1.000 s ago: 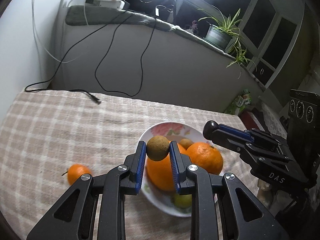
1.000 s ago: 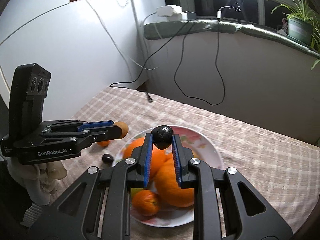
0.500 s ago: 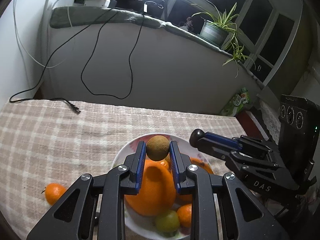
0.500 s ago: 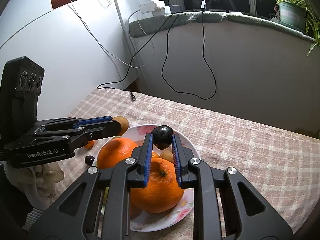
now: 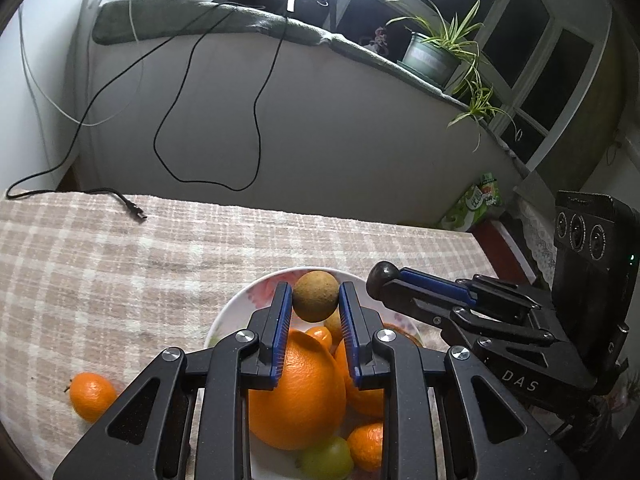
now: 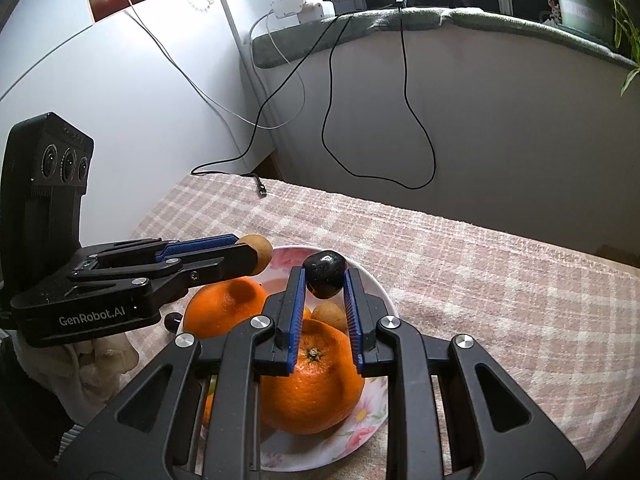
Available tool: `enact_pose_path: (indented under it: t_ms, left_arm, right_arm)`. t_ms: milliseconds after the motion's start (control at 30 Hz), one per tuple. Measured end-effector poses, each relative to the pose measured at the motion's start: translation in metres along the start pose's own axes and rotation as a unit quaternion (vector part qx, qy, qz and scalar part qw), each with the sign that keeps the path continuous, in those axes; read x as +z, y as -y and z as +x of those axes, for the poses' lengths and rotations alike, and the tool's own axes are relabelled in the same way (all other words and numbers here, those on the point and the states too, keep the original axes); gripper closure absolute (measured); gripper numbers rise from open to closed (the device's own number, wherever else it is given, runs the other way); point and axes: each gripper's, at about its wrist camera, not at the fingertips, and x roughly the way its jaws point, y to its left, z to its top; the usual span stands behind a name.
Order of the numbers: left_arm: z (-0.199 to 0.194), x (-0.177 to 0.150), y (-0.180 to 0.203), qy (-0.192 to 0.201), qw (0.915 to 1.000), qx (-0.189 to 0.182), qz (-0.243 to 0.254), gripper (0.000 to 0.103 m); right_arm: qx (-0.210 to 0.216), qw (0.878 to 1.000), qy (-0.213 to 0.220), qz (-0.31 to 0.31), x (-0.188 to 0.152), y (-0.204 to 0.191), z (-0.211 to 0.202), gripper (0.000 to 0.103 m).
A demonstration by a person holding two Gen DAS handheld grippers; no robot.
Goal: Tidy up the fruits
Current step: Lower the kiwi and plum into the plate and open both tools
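White lettering "GenRobot.AI" runs along the black side of the left gripper (image 6: 262, 258). "DAS" stands on the side of the right gripper (image 5: 380, 280). The green packet's (image 5: 478, 200) print is unreadable.

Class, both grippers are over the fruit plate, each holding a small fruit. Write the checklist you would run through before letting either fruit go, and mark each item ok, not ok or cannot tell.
1. Left gripper grips the small brown fruit firmly: ok, pinched between both pads.
2. Right gripper grips the small dark fruit: ok.
3. Both fruits are above the plate: ok.
4. Free room on the plate to drop them: not ok, big oranges lie right below; only the far part is bare.
5. Grippers clear of each other: ok, apart.
6. All fruit gathered: not ok, a small orange lies on the tablecloth.
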Motion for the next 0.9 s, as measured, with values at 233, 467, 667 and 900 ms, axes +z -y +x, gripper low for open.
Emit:
enact_pose_path:
  t_ms: [233,467,667,900]
  left_arm:
    - [0.001,0.001,0.003,0.000,1.0000,0.000,0.004,0.080]
    - [0.000,0.001,0.006,0.002,0.9999,0.009,0.014,0.070]
    - [-0.003,0.001,0.004,0.005,0.9999,0.011,0.011,0.070]
    - [-0.008,-0.002,0.004,0.007,0.9999,0.012,0.010,0.070]
  right_arm:
    - [-0.001,1.000,-0.002,0.004,-0.003,0.002,0.001,0.082]
    - [-0.006,1.000,-0.002,0.004,-0.005,0.002,0.001,0.081]
    - [-0.014,1.000,0.003,0.009,-0.006,0.003,-0.003,0.058]
    - [-0.019,1.000,0.015,0.014,-0.006,0.004,-0.012,0.045]
